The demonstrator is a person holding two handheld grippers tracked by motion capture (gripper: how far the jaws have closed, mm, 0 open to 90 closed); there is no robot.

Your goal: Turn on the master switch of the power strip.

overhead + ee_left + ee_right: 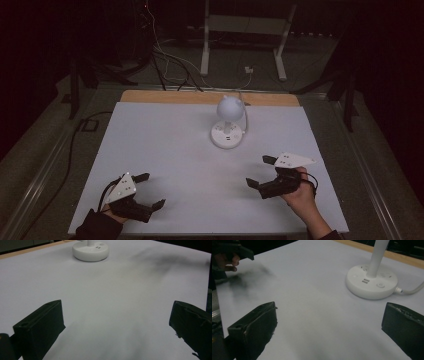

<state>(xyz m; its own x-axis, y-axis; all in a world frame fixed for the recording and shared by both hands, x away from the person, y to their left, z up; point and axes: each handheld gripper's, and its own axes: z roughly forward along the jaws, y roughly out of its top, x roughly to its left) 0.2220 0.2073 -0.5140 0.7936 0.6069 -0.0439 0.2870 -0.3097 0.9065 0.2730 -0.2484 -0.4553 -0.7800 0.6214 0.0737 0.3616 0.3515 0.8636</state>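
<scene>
A white desk lamp (228, 122) with a round base and a globe head stands on the white table sheet (165, 145) behind the middle. Its base (90, 250) lies far ahead in the left gripper view. In the right gripper view its base (372, 281) and stem are ahead to the right, with two USB slots and a button on top. My left gripper (150, 191) rests at the front left, open, nothing between its jaws. My right gripper (260, 171) is at the front right, open and empty, pointing left.
The lamp's white cord (245, 117) runs back off the table. A wooden strip (210, 97) edges the far side. Beyond stand a white frame's legs (280, 45) and loose cables (165, 60) on the dark floor. The other hand (227, 260) appears far left in the right gripper view.
</scene>
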